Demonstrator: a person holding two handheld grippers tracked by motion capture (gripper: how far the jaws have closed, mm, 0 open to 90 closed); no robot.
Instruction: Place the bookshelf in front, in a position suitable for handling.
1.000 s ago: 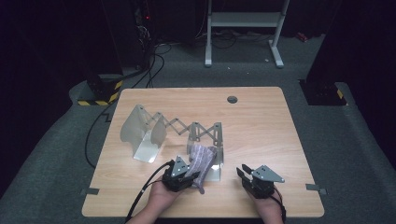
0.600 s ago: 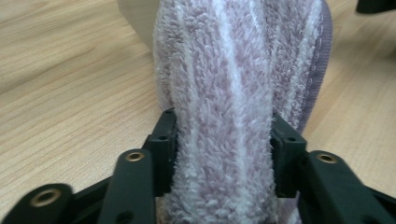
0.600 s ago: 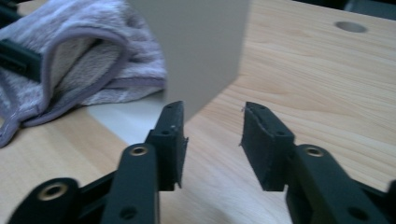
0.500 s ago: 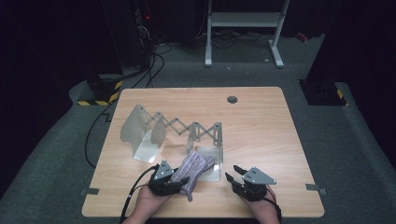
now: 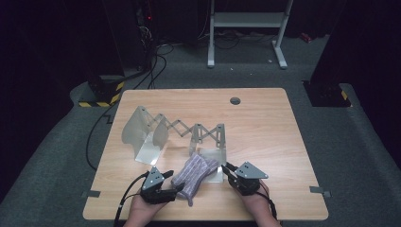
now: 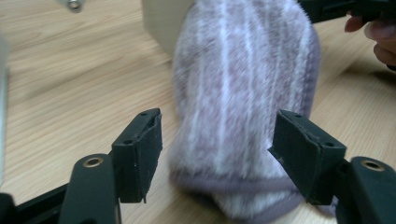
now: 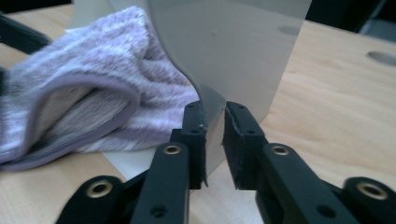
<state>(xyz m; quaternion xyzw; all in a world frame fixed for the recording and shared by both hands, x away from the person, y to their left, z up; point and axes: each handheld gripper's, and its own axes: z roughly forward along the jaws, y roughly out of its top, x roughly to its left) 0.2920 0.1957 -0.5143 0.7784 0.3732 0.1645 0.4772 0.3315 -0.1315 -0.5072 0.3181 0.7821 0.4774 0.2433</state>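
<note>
Striped lilac sock (image 5: 195, 174) lies on the table (image 5: 265, 123) near the person's edge, its toe end resting against the foot of the right-hand clear panel (image 5: 213, 158) of an expanding scissor-link rack (image 5: 182, 130), its cuff pointing back toward the left hand-held gripper (image 5: 176, 191). That gripper's jaws have just been opening and now stand spread on either side of the cuff; in the left gripper view the sock (image 6: 243, 93) sits between the pads (image 6: 140, 156) with a gap on each side, so nothing is clamped. My reading is that the sock has just been let go so it can be taken up afresh or slid on further.

The right hand-held gripper (image 5: 228, 170) has just been closing. In the right gripper view its jaws are drawn close around the lower edge of the clear panel (image 7: 233, 56), and whether the pads truly press on it is hard to tell; a thin gap seems to remain. Steadying that panel would keep the light rack from sliding while the sock (image 7: 93, 93) is worked over it.

The table has a pale wood-grain top with a round cable hole (image 5: 235, 100) near its far edge. It stands on grey carpet in a dark room, with cables (image 5: 156, 61) and a white metal stand (image 5: 246, 28) behind.
</note>
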